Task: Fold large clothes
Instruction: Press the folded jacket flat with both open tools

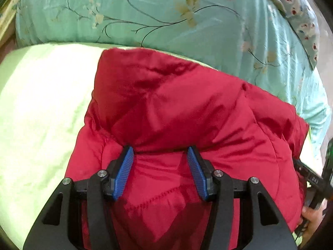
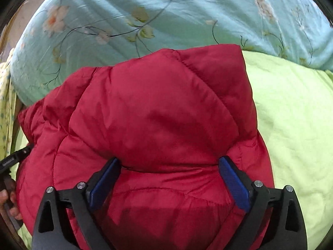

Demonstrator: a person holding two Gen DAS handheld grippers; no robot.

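A puffy red quilted jacket (image 1: 187, 104) lies folded into a thick bundle on a light green sheet (image 1: 41, 104). My left gripper (image 1: 160, 150) sits on the bundle's near side, its blue pads (image 1: 127, 162) partly apart with a bulge of red fabric filling the gap between them. In the right wrist view the same jacket (image 2: 156, 114) fills the middle. My right gripper (image 2: 169, 160) stands wide open over its near edge, pads (image 2: 233, 179) clear of the fabric. Each view shows the other gripper's black body at the edge of the picture, with the person's hand (image 1: 312, 216) on it.
A teal floral quilt (image 1: 145, 10) is heaped behind the jacket, across the far side of the bed (image 2: 166, 10). A pale pillow with red flowers (image 1: 301, 10) lies at the far right. The green sheet (image 2: 291, 114) stretches out beside the jacket. A wooden bed edge (image 1: 6, 27) shows at far left.
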